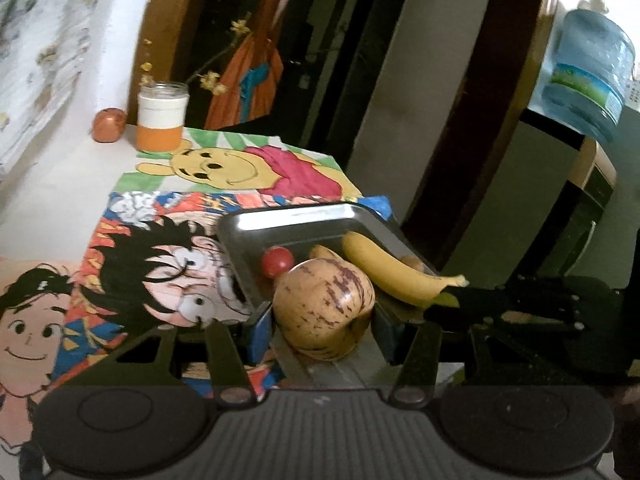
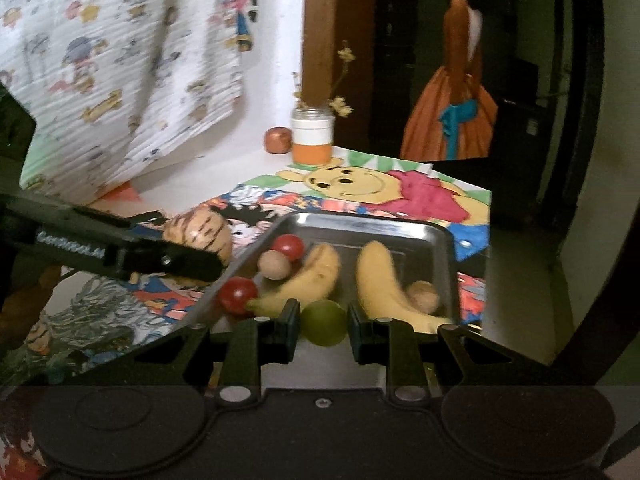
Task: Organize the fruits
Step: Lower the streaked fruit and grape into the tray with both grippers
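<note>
Between the left tongs (image 1: 324,320) sits a pale striped melon (image 1: 326,308), clamped from both sides by the blue pads, hanging over the near corner of the steel tray (image 1: 280,220). From the right wrist view the same melon (image 2: 200,236) appears beside the tray's left rim, not yet over the middle of the tray (image 2: 360,222).

The right tongs (image 2: 323,322) have a green fruit (image 2: 323,322) between them; the pads stand just beside it with a thin gap on each side, so I cannot tell whether they grip it or only bracket it. It looks to be low at the tray's near edge.

Ahead of the right tongs the tray already carries two bananas (image 2: 376,280), two red tomatoes (image 2: 290,246), and two small brown fruits (image 2: 274,264). An apple (image 1: 108,124) waits far ahead of the left tongs by a jar (image 1: 162,116), well apart from the tray on the desk (image 1: 60,200).

The step in hand seems to be setting both fruits into the tray. The melon is round and heavy-looking, so it should go down low before the left tongs part, or it may roll onto the tomatoes. The freest spot looks like the far part of the tray beyond the bananas; carrying the melon forward past the near tomato (image 1: 277,261) would avoid bruising it. The two tongs work close together, so one should finish and clear before the other moves in.
</note>
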